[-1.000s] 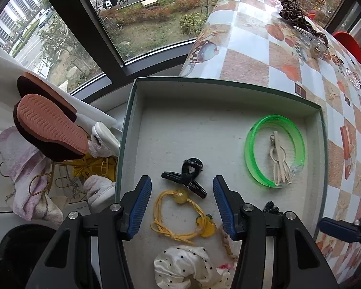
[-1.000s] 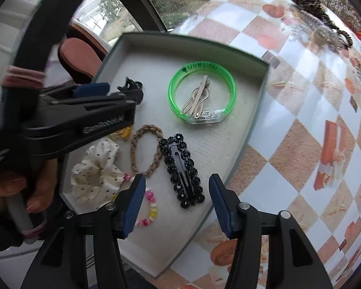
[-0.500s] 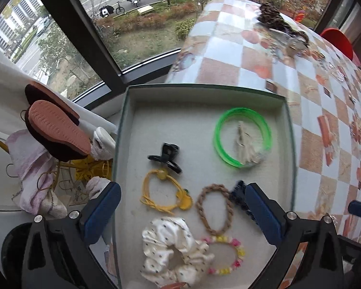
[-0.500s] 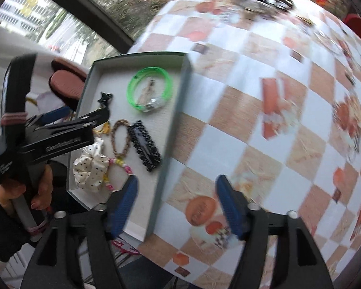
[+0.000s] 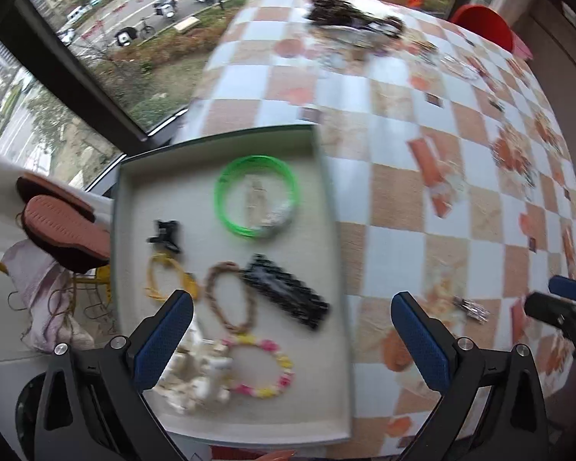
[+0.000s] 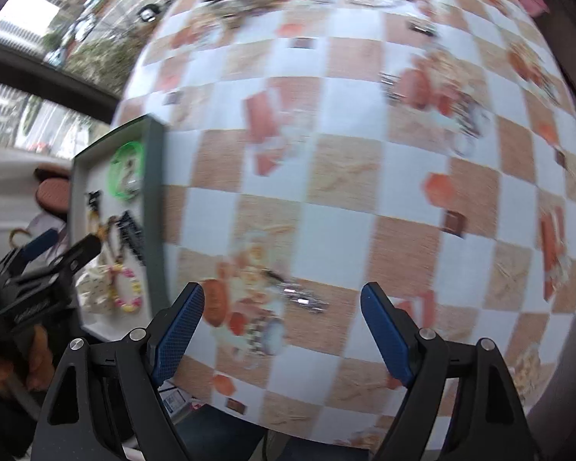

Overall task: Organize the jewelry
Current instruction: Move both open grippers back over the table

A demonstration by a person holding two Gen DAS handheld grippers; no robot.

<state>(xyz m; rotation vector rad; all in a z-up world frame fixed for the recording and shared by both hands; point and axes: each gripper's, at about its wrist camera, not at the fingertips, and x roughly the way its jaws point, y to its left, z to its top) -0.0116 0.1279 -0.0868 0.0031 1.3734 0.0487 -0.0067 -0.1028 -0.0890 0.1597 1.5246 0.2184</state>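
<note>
One shallow box [image 5: 326, 207] is sitting at the table's edge, holding about seven hair things, though blur is making that count shaky. One shiny silver clip [image 6: 303, 297] is lying on the checkered cloth [image 6: 364, 176]. Both grippers are pointing down: the left gripper [image 5: 292, 340] is gaping wide and empty, and the right gripper [image 6: 282, 328] has been opening over the clip.

No text, label, brand or number can be read: the white lettering on the side of the left gripper [image 6: 38, 265], seen from the right wrist view, is smeared by blur, and the small printed label [image 6: 174, 399] below the counter [image 6: 326, 199] edge is too small to make out
</note>
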